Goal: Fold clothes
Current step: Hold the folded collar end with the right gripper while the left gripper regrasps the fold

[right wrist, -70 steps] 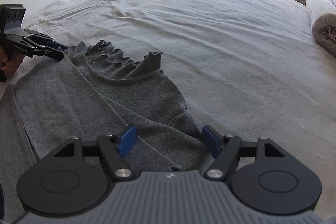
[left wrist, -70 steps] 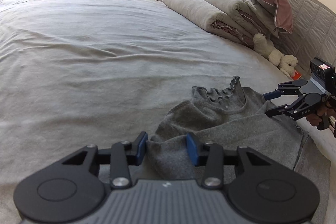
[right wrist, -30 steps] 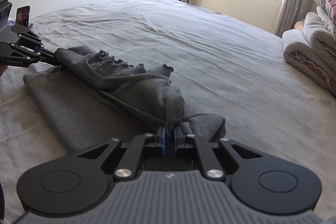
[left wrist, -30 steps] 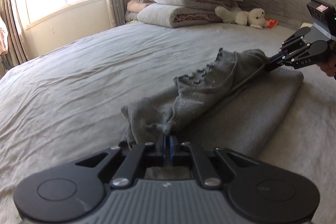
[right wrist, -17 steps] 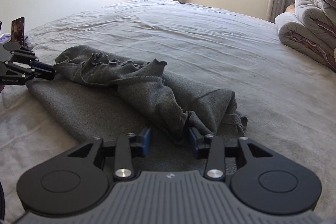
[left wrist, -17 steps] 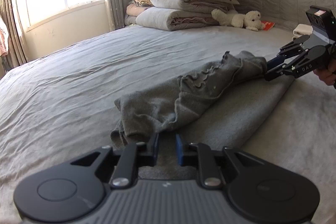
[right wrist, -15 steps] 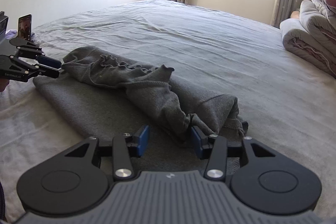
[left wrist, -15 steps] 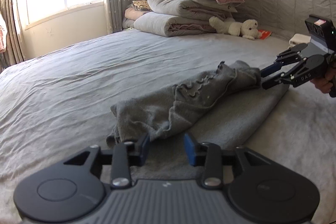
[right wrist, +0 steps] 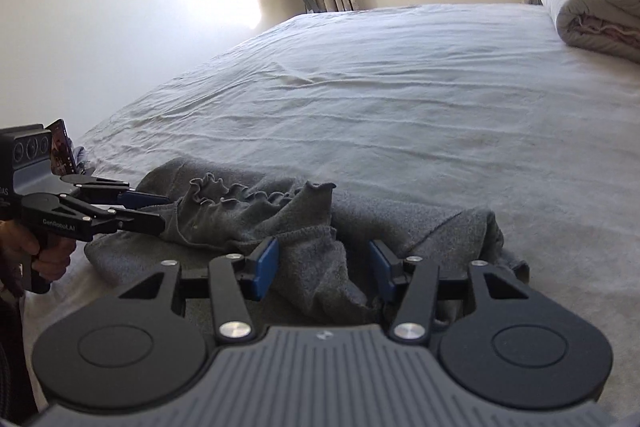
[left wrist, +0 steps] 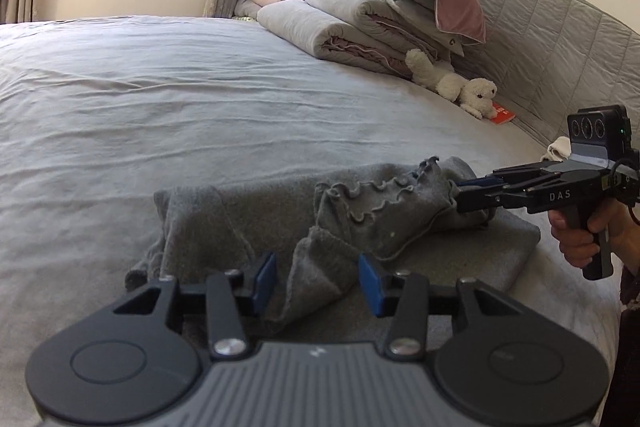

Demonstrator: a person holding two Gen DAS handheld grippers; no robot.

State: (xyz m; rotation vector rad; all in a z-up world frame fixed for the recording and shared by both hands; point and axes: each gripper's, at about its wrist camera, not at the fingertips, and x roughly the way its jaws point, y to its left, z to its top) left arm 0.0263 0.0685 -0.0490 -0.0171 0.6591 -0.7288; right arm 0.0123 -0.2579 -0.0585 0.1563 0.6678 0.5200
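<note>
We had both claws parted and closing, the left gripper (left wrist: 317, 278) and right gripper (right wrist: 323, 265) each straddling loose folds of the grey sweater (left wrist: 360, 215) without pinching it, on the bed (left wrist: 200, 99), bedding (left wrist: 360, 11) stacked beyond.

Both tongs: L (left wrist: 316, 277) & R (right wrist: 324, 269), jaws closing, ungripped.
</note>
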